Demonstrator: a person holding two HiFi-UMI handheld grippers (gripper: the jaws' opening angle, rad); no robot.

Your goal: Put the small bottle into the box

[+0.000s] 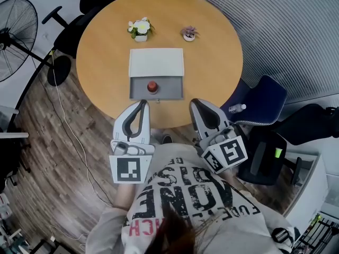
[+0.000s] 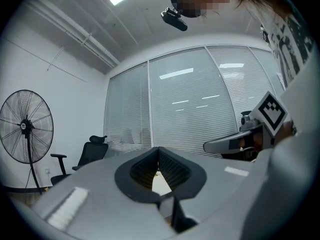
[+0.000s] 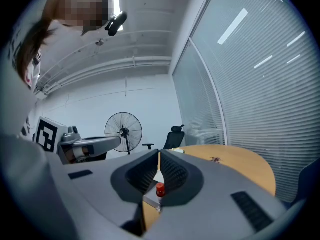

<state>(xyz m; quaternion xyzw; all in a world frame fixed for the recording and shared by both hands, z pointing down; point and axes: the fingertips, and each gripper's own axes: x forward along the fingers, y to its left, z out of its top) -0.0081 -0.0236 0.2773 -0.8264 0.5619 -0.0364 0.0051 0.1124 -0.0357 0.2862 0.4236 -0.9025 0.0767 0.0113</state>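
Observation:
A small bottle with a red cap point(image 1: 152, 86) stands in the grey tray of the open box point(image 1: 170, 90) on the round wooden table point(image 1: 100, 62). The box's white lid point(image 1: 156, 62) lies flat behind the tray. My left gripper point(image 1: 143, 103) and right gripper point(image 1: 194, 103) hover at the table's near edge, on either side of the box front, both shut and empty. In the right gripper view the red cap point(image 3: 160, 189) shows through the hole behind the closed fingertips of the right gripper point(image 3: 159, 154). The left gripper point(image 2: 159, 149) has its tips together too.
Two small potted plants point(image 1: 140, 29) point(image 1: 189, 33) stand at the table's far side. A floor fan point(image 1: 16, 36) is at the left with a cable on the wood floor. A blue chair point(image 1: 267, 102) bearing a clear bottle point(image 1: 237, 108) is at the right.

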